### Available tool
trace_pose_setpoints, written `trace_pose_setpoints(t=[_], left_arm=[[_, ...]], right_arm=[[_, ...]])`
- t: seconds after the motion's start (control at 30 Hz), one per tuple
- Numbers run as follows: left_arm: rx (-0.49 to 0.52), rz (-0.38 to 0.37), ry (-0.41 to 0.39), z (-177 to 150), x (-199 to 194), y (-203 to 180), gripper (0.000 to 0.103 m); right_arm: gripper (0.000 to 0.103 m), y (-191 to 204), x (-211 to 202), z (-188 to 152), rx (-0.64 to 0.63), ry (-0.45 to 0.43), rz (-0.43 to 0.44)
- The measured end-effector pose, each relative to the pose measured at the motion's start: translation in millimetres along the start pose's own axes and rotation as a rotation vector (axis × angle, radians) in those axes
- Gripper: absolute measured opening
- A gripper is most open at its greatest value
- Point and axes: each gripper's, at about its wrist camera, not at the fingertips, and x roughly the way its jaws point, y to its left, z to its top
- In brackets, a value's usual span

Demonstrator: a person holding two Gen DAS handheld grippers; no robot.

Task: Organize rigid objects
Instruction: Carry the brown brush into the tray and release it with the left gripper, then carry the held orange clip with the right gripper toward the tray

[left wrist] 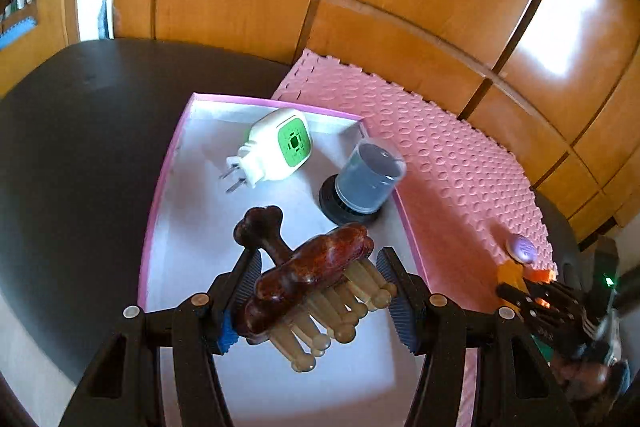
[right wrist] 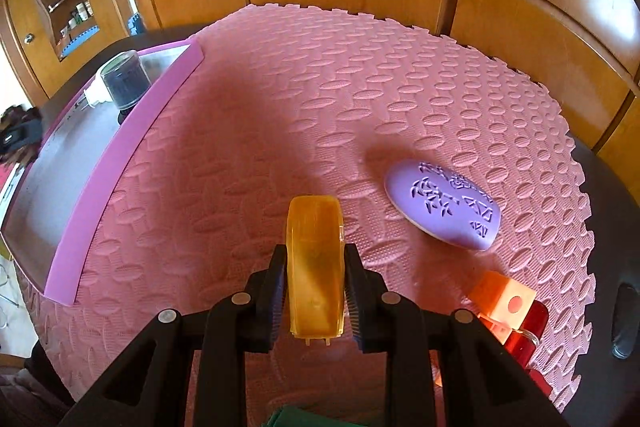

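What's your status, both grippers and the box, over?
Left gripper open around wooden massager, over pink box. Right gripper shut on yellow tape dispenser, above foam mat. Nothing blocking.

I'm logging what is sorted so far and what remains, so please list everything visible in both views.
Wooden massager: 1, dark red-brown with tan pegs, over the tray, between the left claw's fingers.
Plug-in device: 1, white and green, lying in the tray.
Clear-lidded container: 1, grey on a black base, at the tray's right wall.
Tray: 1, pink-rimmed, white inside, on the dark table.
Foam mat: 1, pink, right of the tray.
Oval case: 1, purple, on the mat.
Tape dispenser: 1, translucent yellow, gripped.
Orange and red blocks: number unclear, at the mat's near right.
Left claw: open around the massager.
Right claw: shut on the dispenser.
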Motion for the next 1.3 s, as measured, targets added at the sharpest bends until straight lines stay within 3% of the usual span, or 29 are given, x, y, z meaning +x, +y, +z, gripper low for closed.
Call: trace_pose_setpoints(t=[0.47,0.73,0.97,1.3], left_arm=[[0.031,0.082,0.041,45.0,63.5,2.1,0.060],[0.036,0.070,-0.035,47.0,33.3,1.6,0.072],[0.060,0.149,-0.119,16.4,-15.4,-5.0,0.074],[0.140,0.191,-0.138,-46.5,-46.3,-26.0,0.074]], right_arm=[[0.026,0.2,0.3,0.6,-0.002,-0.002,-0.006],[0.026,0.1,1.3,1.1,-0.003,-0.008,-0.010],[0.026,1.5,0.8,0.5,-0.014,-0.015,-0.020],[0.027,2.1,0.5,0.0,-0.025,-0.021,-0.029]])
